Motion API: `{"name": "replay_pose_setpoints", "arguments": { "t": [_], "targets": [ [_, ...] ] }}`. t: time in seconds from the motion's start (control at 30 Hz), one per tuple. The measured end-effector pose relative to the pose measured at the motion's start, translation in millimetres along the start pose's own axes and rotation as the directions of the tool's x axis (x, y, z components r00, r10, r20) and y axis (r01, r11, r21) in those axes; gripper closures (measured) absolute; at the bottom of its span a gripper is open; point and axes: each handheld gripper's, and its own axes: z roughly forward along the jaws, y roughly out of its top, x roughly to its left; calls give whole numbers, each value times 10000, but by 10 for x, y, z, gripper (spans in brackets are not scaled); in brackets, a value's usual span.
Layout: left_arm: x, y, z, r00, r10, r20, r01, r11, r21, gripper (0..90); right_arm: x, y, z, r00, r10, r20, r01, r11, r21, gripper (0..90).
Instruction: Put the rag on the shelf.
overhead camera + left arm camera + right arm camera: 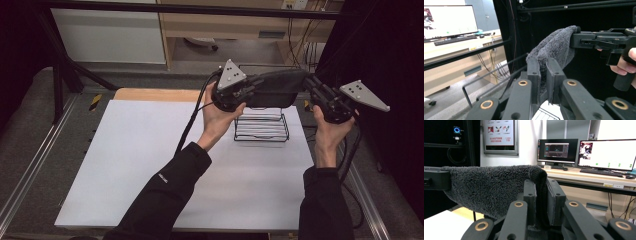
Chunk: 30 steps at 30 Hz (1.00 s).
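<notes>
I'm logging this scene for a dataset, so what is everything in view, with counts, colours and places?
towel: one, dark grey, stretched in the air between the two grippers, above the rack
wire rack: one, black, on the white board, far right part
white board: one, white, covering the table
monitors: two, lit, on a desk in the background of the right gripper view
keyboard: one, black, on the desk below a screen
left gripper: one, black, jaws shut on the towel's end
right gripper: one, black, jaws shut on the towel's other end
sleeves: two, black, entering from the bottom
</notes>
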Motion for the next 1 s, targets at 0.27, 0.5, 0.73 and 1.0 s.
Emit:
{"name": "replay_pose_setpoints", "arguments": {
  "t": [0.27,0.5,0.73,1.0],
  "targets": [
    [-23,-182,28,9999,-135,47,133,9994,329,823,3,-198,-51,9998,145,-103,-142,9996,246,799],
    [-17,-295,36,9989,-468,70,460,9954,845,810,8,-260,-51,9997,114,-200,-101,9980,628,782],
    [-10,-387,20,9967,-802,128,772,9848,1557,745,5,-238,-98,9987,443,-254,-408,9910,1276,659],
    [-20,-536,64,9955,-950,-2,923,9670,2375,651,-5,-292,-146,9986,491,-181,-435,9715,2330,530]
  ]
}}
